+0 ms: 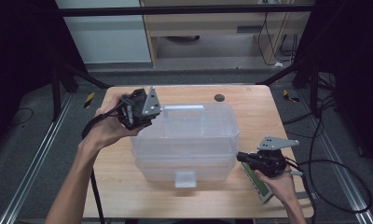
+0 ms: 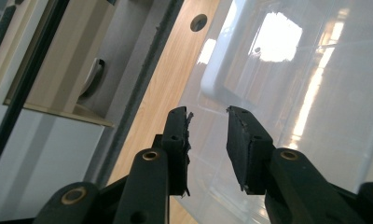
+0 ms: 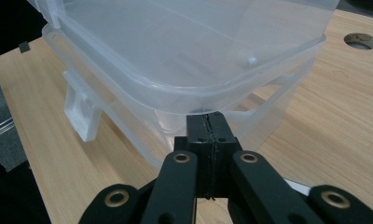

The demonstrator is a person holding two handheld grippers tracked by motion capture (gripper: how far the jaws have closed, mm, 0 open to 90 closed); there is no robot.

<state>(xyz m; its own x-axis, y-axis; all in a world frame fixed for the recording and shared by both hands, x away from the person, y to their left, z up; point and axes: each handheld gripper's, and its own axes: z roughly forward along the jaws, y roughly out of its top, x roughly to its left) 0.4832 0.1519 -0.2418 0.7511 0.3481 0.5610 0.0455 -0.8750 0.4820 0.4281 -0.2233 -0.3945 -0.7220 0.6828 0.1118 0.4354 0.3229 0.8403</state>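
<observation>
High view shows your clear plastic box (image 1: 187,140) sitting in the middle of the wooden surface (image 1: 254,107), lid on. Your left gripper (image 1: 137,112) is at the box's far left corner, and its fingers (image 2: 243,140) are apart with nothing squeezed between them. Your right gripper (image 1: 243,157) is at the box's right side, fingers (image 3: 208,135) pressed together, tips just under the lid's rim.
</observation>
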